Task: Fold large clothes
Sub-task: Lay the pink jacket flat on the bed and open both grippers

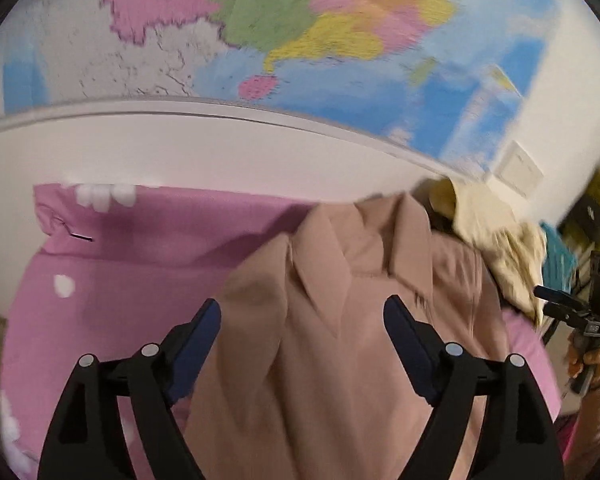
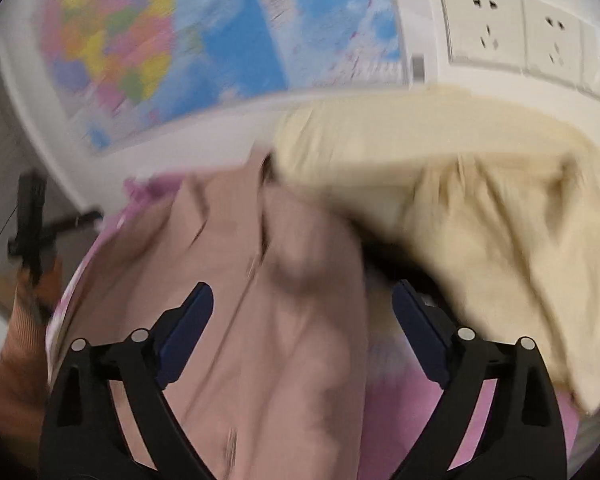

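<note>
A beige-pink coat (image 1: 340, 300) with a notched collar lies on a pink bedsheet (image 1: 140, 260). My left gripper (image 1: 302, 312) stands open just above the coat, below its collar, its blue pads clear of the cloth. In the right wrist view the same coat (image 2: 284, 320) lies blurred under my right gripper (image 2: 302, 300), which is open too, nothing pressed between its pads. A cream garment (image 2: 460, 200) is heaped at the coat's right side, also visible as a cream heap (image 1: 496, 240) in the left wrist view.
A coloured wall map (image 1: 300, 32) hangs behind the bed on a white wall. Wall sockets (image 2: 516, 32) sit at the upper right. The other gripper with a hand (image 1: 592, 320) shows at the right edge, and a sleeve and hand (image 2: 24, 300) at the left.
</note>
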Tool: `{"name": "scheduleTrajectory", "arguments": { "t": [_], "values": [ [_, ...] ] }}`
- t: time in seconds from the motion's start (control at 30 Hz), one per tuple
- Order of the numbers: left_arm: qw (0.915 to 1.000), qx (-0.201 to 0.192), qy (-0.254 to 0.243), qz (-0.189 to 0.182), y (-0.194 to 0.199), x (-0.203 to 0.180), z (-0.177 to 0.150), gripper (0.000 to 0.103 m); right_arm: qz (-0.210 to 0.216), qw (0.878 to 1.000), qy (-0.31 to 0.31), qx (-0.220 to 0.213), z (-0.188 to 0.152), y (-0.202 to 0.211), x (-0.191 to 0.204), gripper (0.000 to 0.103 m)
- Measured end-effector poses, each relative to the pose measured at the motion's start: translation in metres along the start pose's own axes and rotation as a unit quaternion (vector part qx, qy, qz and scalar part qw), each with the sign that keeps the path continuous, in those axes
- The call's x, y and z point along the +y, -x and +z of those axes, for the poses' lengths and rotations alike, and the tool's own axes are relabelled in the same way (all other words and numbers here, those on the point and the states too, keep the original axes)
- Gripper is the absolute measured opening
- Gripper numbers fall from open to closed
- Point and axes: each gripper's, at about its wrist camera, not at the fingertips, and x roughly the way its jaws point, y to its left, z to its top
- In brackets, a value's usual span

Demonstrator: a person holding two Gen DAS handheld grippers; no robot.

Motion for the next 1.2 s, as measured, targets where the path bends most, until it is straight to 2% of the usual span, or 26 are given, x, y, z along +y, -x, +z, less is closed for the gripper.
{"name": "scheduleTrajectory", "arguments": {
  "t": [0.07, 0.13, 0.17, 0.27, 0.3, 0.33, 0.37, 0.4, 0.43, 0.47, 0.5, 0.6, 0.67, 0.7, 0.73, 0.8, 0.87, 0.93, 1.0, 1.07, 1.1, 1.2],
  "values": [
    [0.9995, 0.007, -0.026, 0.016, 0.013, -0.005, -0.018, 0.081, 0.001, 0.999, 0.004, 0.036, -0.038, -0.001, 0.005, 0.092],
    [0.9985, 0.012, -0.042, 0.033, 0.017, -0.007, -0.035, 0.081, -0.031, 0.997, -0.006, 0.076, -0.077, -0.007, 0.003, 0.092],
    [0.9983, 0.013, -0.046, 0.033, 0.020, -0.007, -0.044, 0.081, -0.028, 0.996, -0.020, 0.087, -0.094, -0.005, -0.004, 0.092],
    [0.9991, 0.018, -0.037, 0.014, 0.031, -0.003, -0.066, 0.084, 0.028, 0.988, -0.112, 0.098, -0.140, 0.001, -0.034, 0.088],
    [0.9991, 0.020, -0.033, 0.014, 0.030, 0.000, -0.072, 0.084, 0.039, 0.988, -0.123, 0.084, -0.146, 0.006, -0.037, 0.087],
    [0.9992, 0.023, -0.030, 0.017, 0.030, 0.001, -0.076, 0.084, 0.057, 0.987, -0.132, 0.067, -0.152, 0.012, -0.039, 0.073],
    [0.9992, 0.023, -0.026, 0.016, 0.029, 0.004, -0.079, 0.084, 0.086, 0.983, -0.146, 0.071, -0.156, 0.013, -0.041, 0.040],
    [0.9994, 0.024, -0.022, 0.014, 0.029, 0.006, -0.081, 0.084, 0.107, 0.979, -0.158, 0.072, -0.159, 0.014, -0.042, 0.027],
    [0.9994, 0.026, -0.017, 0.016, 0.029, 0.007, -0.083, 0.084, 0.113, 0.978, -0.163, 0.068, -0.159, 0.017, -0.042, 0.006],
    [0.9994, 0.026, -0.014, 0.020, 0.028, 0.009, -0.084, 0.084, 0.108, 0.979, -0.162, 0.065, -0.156, 0.020, -0.042, 0.004],
    [0.9993, 0.025, -0.014, 0.023, 0.029, 0.009, -0.085, 0.084, 0.097, 0.980, -0.161, 0.061, -0.151, 0.027, -0.041, 0.003],
    [0.9991, 0.022, -0.020, 0.029, 0.035, 0.009, -0.085, 0.084, 0.042, 0.989, -0.139, 0.009, -0.115, 0.072, -0.038, 0.003],
    [0.9991, 0.015, -0.027, 0.030, 0.041, 0.009, -0.084, 0.084, -0.034, 0.995, -0.088, -0.042, -0.077, 0.116, -0.030, 0.003],
    [0.9991, 0.012, -0.028, 0.031, 0.043, 0.009, -0.083, 0.084, -0.054, 0.994, -0.076, -0.056, -0.066, 0.126, -0.030, 0.003],
    [0.9990, 0.011, -0.029, 0.032, 0.043, 0.008, -0.083, 0.084, -0.095, 0.992, -0.053, -0.065, -0.051, 0.137, -0.029, 0.003],
    [0.9987, 0.010, -0.032, 0.038, 0.044, 0.008, -0.084, 0.084, -0.124, 0.990, -0.029, -0.066, -0.039, 0.140, -0.039, 0.004],
    [0.9985, 0.013, -0.034, 0.042, 0.044, 0.009, -0.089, 0.084, -0.168, 0.985, -0.024, -0.042, -0.035, 0.117, -0.053, 0.004],
    [0.9985, 0.016, -0.033, 0.041, 0.046, 0.010, -0.095, 0.084, -0.203, 0.978, -0.036, -0.006, -0.048, 0.092, -0.078, 0.006],
    [0.9984, 0.021, -0.031, 0.042, 0.051, 0.013, -0.103, 0.084, -0.224, 0.972, -0.065, 0.031, -0.064, 0.063, -0.100, 0.016],
    [0.9987, 0.030, -0.025, 0.034, 0.059, 0.014, -0.114, 0.085, -0.243, 0.963, -0.101, 0.053, -0.081, 0.044, -0.117, 0.050],
    [0.9988, 0.033, -0.020, 0.028, 0.062, 0.013, -0.119, 0.085, -0.243, 0.962, -0.117, 0.047, -0.087, 0.043, -0.121, 0.055],
    [0.9990, 0.036, -0.025, 0.007, 0.076, 0.003, -0.138, 0.086, -0.231, 0.964, -0.128, 0.000, -0.095, 0.059, -0.114, 0.057]
  ]
}}
